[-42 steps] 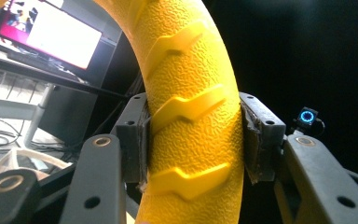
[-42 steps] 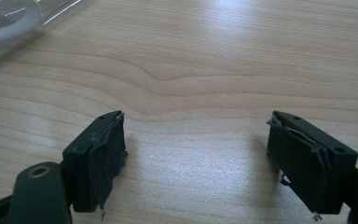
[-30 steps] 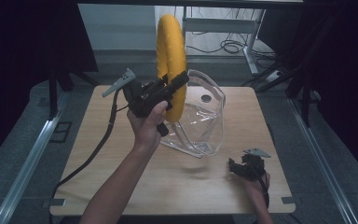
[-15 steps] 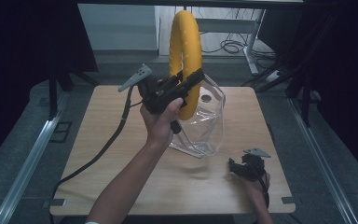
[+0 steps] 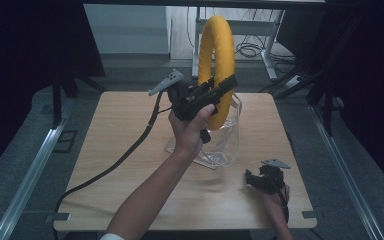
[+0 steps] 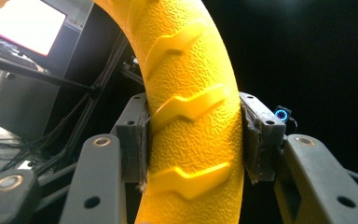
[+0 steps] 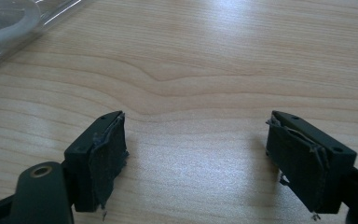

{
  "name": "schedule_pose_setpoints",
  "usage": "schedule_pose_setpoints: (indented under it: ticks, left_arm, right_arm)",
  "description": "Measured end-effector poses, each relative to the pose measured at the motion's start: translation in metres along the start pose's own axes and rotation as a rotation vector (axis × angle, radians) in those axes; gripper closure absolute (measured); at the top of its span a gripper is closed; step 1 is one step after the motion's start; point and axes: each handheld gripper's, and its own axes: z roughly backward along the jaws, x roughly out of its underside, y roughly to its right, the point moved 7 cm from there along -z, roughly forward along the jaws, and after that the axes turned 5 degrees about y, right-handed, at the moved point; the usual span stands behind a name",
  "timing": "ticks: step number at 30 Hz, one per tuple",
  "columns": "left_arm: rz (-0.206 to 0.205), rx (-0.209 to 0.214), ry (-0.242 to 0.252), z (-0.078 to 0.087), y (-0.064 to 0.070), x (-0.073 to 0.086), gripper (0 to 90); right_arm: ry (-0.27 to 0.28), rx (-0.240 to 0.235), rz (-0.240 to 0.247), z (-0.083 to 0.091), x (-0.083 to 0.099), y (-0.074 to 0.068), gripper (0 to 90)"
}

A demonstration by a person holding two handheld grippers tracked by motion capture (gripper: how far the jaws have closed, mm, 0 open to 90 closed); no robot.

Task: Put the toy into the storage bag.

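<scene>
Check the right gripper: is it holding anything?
No, the right gripper has its jaws wide apart over the bare wooden table, with nothing between them.

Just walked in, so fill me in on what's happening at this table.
A person works with a hand-held gripper in each hand. The left gripper is shut on a yellow ring, holding it upright in the air above a clear container on the wooden table. The right gripper sits low near the table's front right corner, jaws open and holding nothing.
</scene>
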Motion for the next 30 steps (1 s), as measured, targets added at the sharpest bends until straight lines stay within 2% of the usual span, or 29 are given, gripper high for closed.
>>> schedule_pose_setpoints:
  ticks: [12, 16, 26, 30]
  left_arm:
    - [0.020, -0.020, -0.077, -0.014, -0.017, 0.041, 50.6]
    - [0.032, -0.045, -0.098, -0.014, -0.029, 0.059, 50.5]
    - [0.057, -0.083, -0.121, -0.013, -0.046, 0.083, 50.5]
    - [0.098, -0.100, -0.102, -0.010, -0.057, 0.090, 50.5]
  right_arm:
    - [-0.001, -0.001, -0.002, 0.000, 0.000, 0.000, 19.9]
    - [0.001, 0.001, 0.002, 0.000, 0.000, 0.000, 19.9]
    - [0.002, 0.001, 0.003, 0.000, 0.000, 0.000, 20.0]
    - [0.001, 0.001, 0.001, 0.000, 0.000, 0.000, 20.0]
